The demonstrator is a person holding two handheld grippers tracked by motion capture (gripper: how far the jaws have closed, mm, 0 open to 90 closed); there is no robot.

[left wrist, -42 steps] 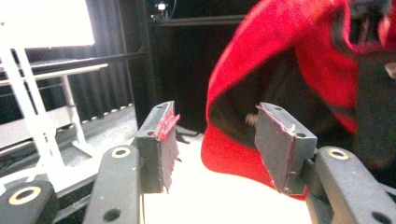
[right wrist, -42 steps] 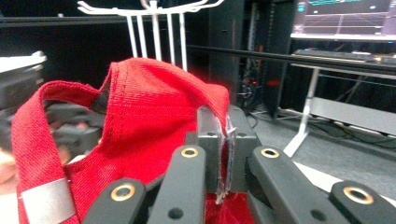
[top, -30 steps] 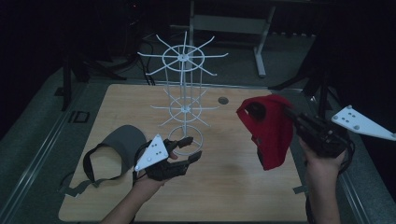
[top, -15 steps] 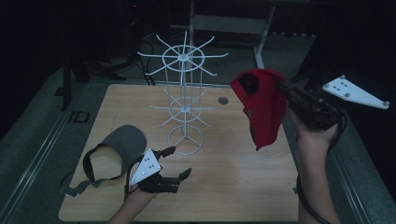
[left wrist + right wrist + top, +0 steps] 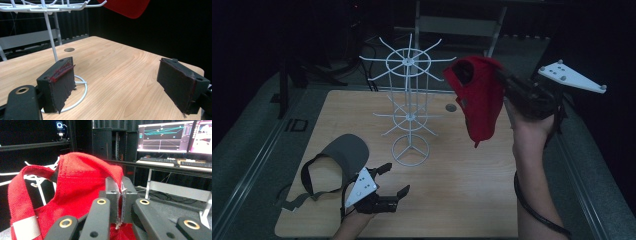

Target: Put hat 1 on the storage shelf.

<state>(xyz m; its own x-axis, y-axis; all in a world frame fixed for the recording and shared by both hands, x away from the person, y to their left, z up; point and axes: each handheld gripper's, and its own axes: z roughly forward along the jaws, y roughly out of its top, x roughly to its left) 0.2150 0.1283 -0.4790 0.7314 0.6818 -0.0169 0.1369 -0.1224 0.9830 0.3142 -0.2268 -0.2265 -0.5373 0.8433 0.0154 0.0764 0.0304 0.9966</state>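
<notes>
A red cap hangs in the air right of the white wire rack, level with its upper ring. My right gripper is shut on the cap's fabric; in the right gripper view the jaws pinch the red cap at its rim. A grey cap lies on the table at the front left. Beside it my left gripper rests low and open, holding nothing. In the left gripper view its open gripper faces the rack's base ring, with the red cap overhead.
The wooden table has a small round hole behind the rack. The rack's hooks stick out on all sides at two levels. Monitors and a keyboard stand on a desk beyond the table. Dark floor surrounds the table.
My right gripper has lifted the red cap higher and carried it left toward the rack's top ring. My left gripper has drawn back toward the table's front edge, still open.
</notes>
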